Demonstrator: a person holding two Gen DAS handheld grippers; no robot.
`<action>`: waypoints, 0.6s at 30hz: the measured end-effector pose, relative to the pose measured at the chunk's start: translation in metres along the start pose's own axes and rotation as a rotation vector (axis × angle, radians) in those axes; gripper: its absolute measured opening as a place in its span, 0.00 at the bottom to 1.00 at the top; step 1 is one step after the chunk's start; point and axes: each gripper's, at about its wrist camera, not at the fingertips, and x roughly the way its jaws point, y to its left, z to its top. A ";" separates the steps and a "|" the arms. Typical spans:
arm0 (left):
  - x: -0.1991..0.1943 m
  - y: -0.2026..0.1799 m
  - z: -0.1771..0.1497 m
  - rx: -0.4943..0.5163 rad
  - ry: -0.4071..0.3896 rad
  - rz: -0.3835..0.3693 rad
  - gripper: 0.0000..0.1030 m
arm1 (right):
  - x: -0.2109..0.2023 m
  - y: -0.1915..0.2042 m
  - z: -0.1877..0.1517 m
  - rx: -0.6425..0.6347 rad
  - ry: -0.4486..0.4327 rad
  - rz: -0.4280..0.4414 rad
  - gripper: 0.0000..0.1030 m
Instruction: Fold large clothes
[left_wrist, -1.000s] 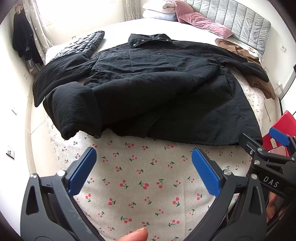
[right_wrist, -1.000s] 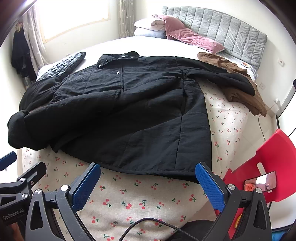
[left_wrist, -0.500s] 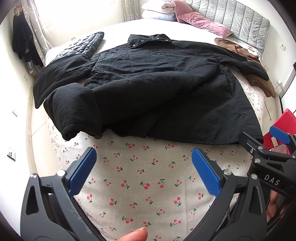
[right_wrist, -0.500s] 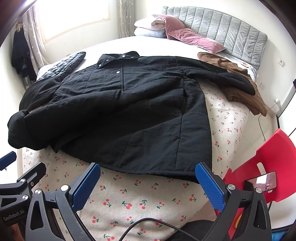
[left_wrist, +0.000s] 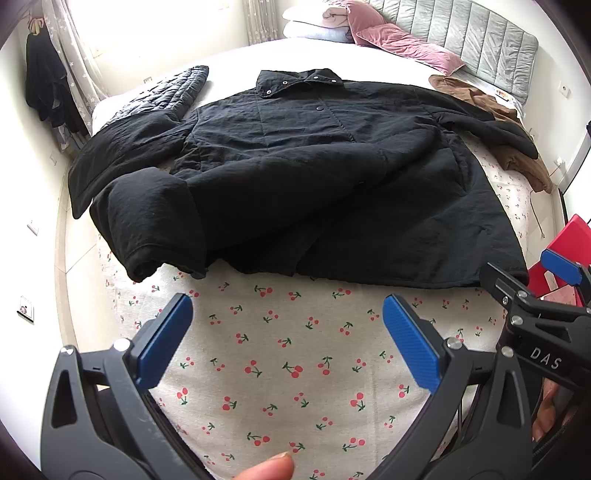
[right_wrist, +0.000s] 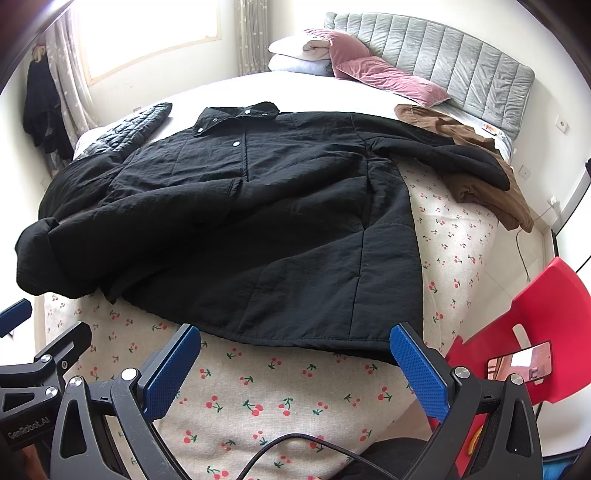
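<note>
A large black jacket (left_wrist: 314, 177) lies spread on the bed, collar at the far side, hem toward me; it also shows in the right wrist view (right_wrist: 258, 221). One sleeve is folded across its front, with the cuff (left_wrist: 147, 225) at the near left. The other sleeve (right_wrist: 450, 158) stretches right over a brown garment. My left gripper (left_wrist: 288, 339) is open and empty above the cherry-print sheet (left_wrist: 280, 369), short of the hem. My right gripper (right_wrist: 295, 369) is open and empty, just short of the hem's right part.
A brown garment (right_wrist: 480, 177) lies at the bed's right edge. A quilted dark garment (left_wrist: 166, 96) lies at the far left. Pillows (right_wrist: 332, 55) and a grey headboard are at the far end. A red chair (right_wrist: 528, 332) stands right of the bed.
Both grippers stay open and nearly still. The left wrist view has shifted very slightly; the jacket has not moved.
</note>
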 end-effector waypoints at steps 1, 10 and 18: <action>0.000 0.000 0.000 0.001 -0.001 0.000 1.00 | 0.000 0.000 0.000 0.000 0.001 0.001 1.00; -0.001 0.005 0.003 0.007 -0.027 -0.001 1.00 | 0.002 0.002 0.001 -0.021 0.002 0.008 1.00; -0.028 0.064 0.040 0.059 -0.090 -0.147 1.00 | 0.009 -0.022 0.020 -0.120 0.011 0.115 1.00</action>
